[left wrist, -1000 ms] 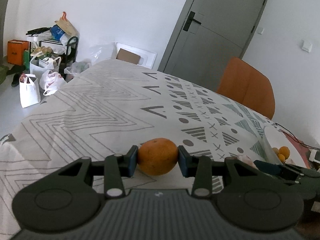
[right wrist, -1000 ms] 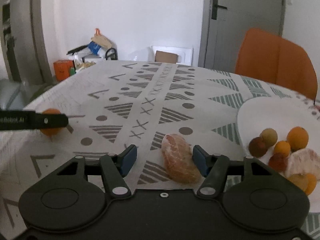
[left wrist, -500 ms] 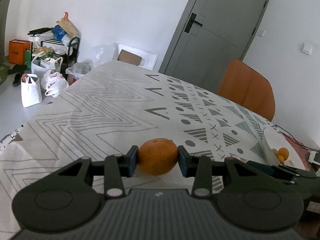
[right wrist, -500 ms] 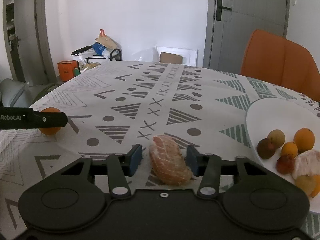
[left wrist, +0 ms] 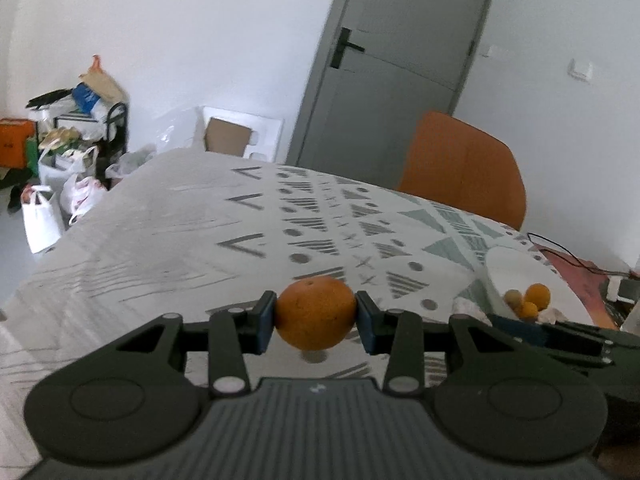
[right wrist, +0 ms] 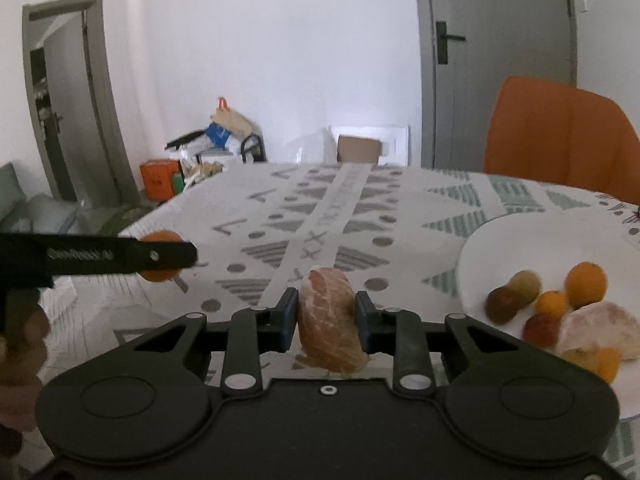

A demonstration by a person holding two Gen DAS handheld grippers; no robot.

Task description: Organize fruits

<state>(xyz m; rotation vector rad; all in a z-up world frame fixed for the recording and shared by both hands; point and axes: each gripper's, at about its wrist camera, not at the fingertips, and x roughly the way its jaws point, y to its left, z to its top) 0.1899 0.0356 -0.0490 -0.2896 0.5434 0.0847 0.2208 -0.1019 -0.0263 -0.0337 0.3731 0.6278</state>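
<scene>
Compared with one second earlier, the right hand-held gripper (right wrist: 326, 312) had closed from a wide stance onto the peeled grapefruit segment (right wrist: 330, 320), which had lain loose on the tabletop (right wrist: 340, 200) between its fingers; both pads now pressed the segment's sides at lower centre of the right wrist view. The plate (right wrist: 520, 248) and its fruit sat lower and further right in the frame, and the far door appeared higher. In the left wrist view the tablecloth pattern had slid downward and blurred, and the orange chair (left wrist: 464, 168) stood larger at upper right. The left hand-held gripper (left wrist: 316, 320) remained clamped on the orange (left wrist: 316, 314) at lower centre, partly open to the fruit's width, a shadow visible on the cloth beneath it. The same orange showed behind the left finger at middle left of the right wrist view. Small oranges (right wrist: 586, 282) and other fruit lay on the plate at lower right.
</scene>
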